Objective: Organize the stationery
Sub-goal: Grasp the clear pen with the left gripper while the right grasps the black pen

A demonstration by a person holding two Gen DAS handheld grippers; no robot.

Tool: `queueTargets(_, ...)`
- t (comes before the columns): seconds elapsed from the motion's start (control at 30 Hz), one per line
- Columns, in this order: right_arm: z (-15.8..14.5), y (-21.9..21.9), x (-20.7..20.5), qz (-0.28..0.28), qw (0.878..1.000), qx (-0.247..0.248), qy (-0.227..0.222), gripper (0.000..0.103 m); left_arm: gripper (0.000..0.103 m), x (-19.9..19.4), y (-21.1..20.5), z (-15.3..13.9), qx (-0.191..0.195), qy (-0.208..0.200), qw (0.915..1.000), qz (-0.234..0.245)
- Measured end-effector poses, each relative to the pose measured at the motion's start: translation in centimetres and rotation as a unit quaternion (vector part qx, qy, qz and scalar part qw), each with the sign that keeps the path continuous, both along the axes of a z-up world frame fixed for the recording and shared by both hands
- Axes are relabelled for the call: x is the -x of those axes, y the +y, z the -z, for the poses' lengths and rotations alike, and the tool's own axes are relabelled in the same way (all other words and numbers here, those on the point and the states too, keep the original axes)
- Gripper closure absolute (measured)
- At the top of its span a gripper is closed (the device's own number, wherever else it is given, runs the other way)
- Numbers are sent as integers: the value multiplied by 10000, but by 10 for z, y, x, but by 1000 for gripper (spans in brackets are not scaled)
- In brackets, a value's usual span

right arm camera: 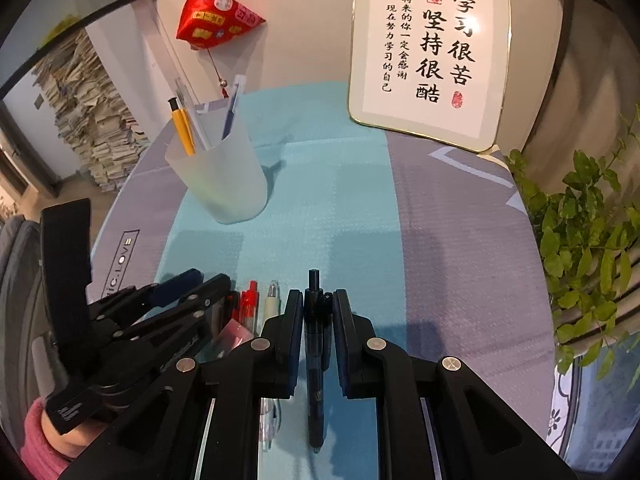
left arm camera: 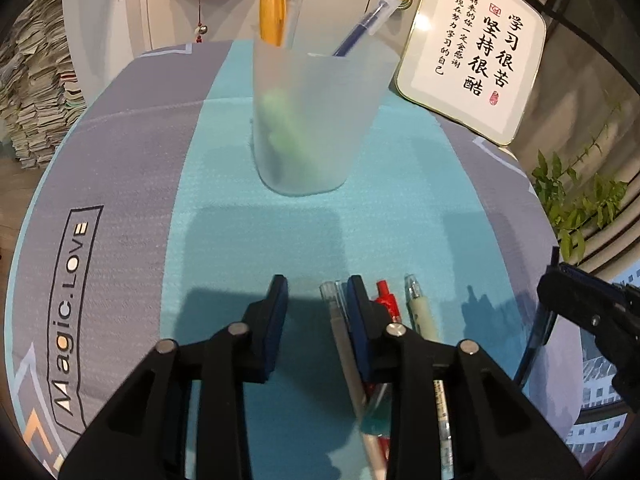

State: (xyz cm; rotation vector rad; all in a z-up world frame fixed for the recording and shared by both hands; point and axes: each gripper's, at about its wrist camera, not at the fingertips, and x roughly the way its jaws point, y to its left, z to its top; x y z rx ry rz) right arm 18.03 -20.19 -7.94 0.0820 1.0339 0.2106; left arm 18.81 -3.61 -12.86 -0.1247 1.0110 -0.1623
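Observation:
A frosted pen cup (left arm camera: 312, 120) stands on the teal mat and holds an orange pen (left arm camera: 271, 16), a clear pen and a blue pen (left arm camera: 362, 28); it also shows in the right wrist view (right arm camera: 218, 178). My left gripper (left arm camera: 318, 304) is open and empty, with a grey pen (left arm camera: 346, 344), a red pen (left arm camera: 387, 300) and a pale green pen (left arm camera: 418, 310) lying by its right finger. My right gripper (right arm camera: 318, 320) is open, its fingers on either side of a black pen (right arm camera: 315, 360) lying on the mat. The left gripper (right arm camera: 188, 284) sits to its left.
A framed calligraphy sign (right arm camera: 430, 52) leans at the back right. A leafy plant (right arm camera: 592, 240) is beyond the table's right edge. A red ornament (right arm camera: 214, 16) hangs on the wall. Paper stacks (right arm camera: 92, 128) stand far left. The mat's grey border carries the words Magic.LOVE (left arm camera: 72, 308).

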Motion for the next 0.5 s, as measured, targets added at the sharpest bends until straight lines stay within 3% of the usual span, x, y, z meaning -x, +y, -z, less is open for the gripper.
queueTargets(0.03,0,-1,0,8,10000,-20,-2,89,92,-1,-1,1,83,43,9999,53)
queueTargets(0.2,-3,-4,3,16,10000,-81,-37,89,94,5,1,-4,94,-66,9999,121)
queueTargets(0.5,-12,-8,6,65,9996,-178,-188,89,94,28,18,-49,197,-734,9969,222)
